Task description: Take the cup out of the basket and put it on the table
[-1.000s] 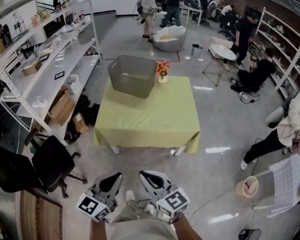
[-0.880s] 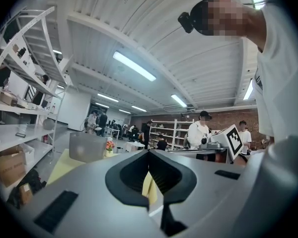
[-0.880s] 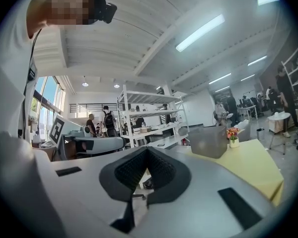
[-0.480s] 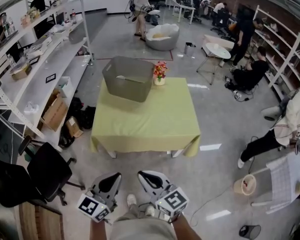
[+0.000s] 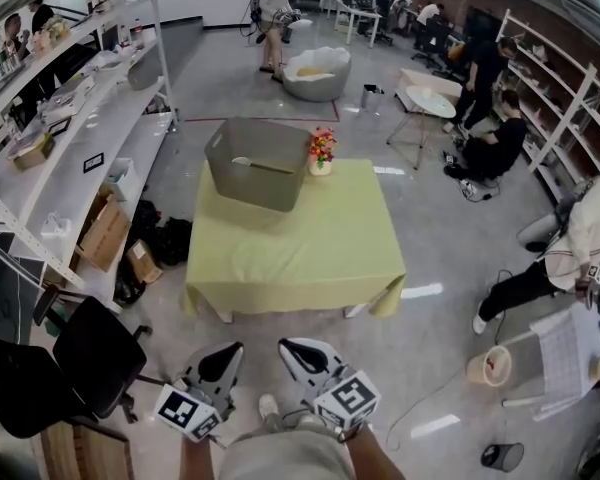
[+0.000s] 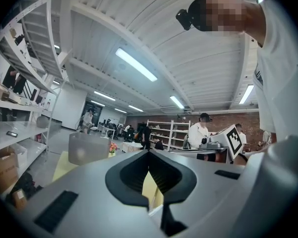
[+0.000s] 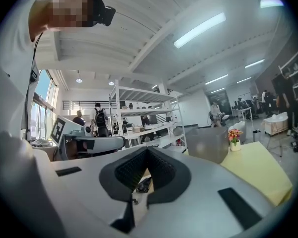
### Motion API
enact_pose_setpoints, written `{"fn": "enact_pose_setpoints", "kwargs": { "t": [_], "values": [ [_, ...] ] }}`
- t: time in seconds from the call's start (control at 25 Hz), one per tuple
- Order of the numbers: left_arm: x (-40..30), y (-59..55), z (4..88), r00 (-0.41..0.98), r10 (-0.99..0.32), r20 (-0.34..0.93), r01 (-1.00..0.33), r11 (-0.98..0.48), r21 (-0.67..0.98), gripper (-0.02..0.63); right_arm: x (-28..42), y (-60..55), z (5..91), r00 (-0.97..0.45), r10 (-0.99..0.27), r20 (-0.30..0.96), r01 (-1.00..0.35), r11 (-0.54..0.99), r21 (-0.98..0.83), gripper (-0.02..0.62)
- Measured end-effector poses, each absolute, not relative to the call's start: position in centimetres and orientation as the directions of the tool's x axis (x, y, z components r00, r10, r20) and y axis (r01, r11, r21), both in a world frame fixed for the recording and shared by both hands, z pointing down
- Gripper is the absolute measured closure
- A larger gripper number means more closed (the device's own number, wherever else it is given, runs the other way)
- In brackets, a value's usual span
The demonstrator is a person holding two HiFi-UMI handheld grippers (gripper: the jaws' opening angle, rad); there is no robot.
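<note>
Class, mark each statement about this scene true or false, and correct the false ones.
1. The grey basket stands at the far left corner of the table. True.
2. The left gripper is reaching into the basket. False: it is held low near the person's body, short of the table.
3. The right gripper has its fingers together with nothing between them. True.
4. The pot of flowers stands on the floor. False: it stands on the table, right beside the basket.
</note>
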State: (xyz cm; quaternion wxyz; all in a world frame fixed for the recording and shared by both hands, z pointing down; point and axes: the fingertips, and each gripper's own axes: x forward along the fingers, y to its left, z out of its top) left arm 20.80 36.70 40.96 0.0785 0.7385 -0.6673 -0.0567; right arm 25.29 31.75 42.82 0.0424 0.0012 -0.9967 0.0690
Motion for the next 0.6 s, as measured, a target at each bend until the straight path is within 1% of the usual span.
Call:
{"fn": "enact_pose_setpoints", "kwargs": {
  "t": [0.6],
  "values": [
    [17.2,33.7,40.6,0.126,-0.992,0.001,-0.973,-0.124,0.195,0.597,21.4,28.8,42.2,-0.996,-0.017,0.086,-0.027,0.993,-0.113,0.591]
  ]
}}
